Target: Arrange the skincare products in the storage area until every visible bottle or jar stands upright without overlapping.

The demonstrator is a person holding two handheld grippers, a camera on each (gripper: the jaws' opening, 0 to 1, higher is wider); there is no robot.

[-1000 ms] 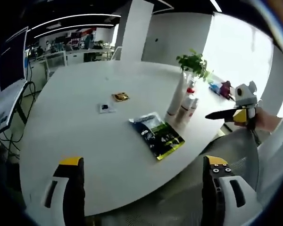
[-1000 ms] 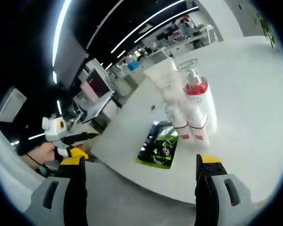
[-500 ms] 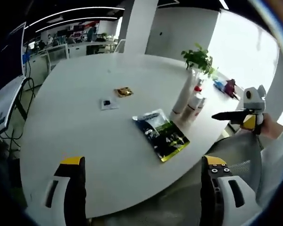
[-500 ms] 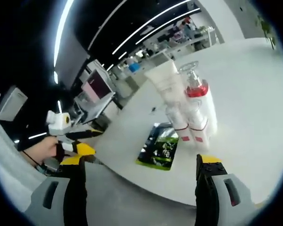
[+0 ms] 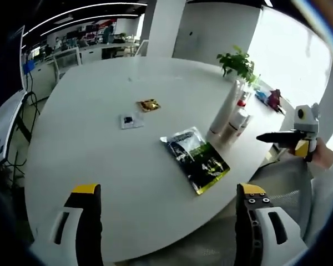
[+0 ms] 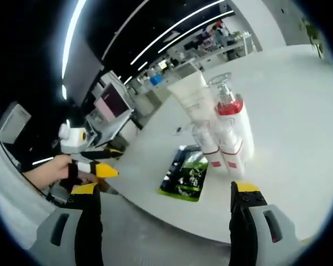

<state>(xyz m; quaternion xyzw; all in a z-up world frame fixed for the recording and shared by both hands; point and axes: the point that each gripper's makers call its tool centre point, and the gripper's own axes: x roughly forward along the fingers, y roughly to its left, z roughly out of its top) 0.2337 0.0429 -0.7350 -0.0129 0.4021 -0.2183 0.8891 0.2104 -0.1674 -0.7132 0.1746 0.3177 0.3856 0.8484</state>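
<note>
Drifting back a touch, our left gripper (image 5: pixel 165 221) now sees more table, jaws spread wide and empty, while our right gripper (image 6: pixel 165 219), equally unclenched, holds off the near edge of the white table (image 6: pixel 299 111). Ahead of it the skincare products (image 6: pixel 222 133), a tall tube, a red-collared pump bottle and smaller bottles, stand upright in a tight cluster just beside the green pouch (image 6: pixel 186 172), so we judge nothing's grasped yet. Bottles overlap in our sightline; whether they're touching, we can't tell.
</note>
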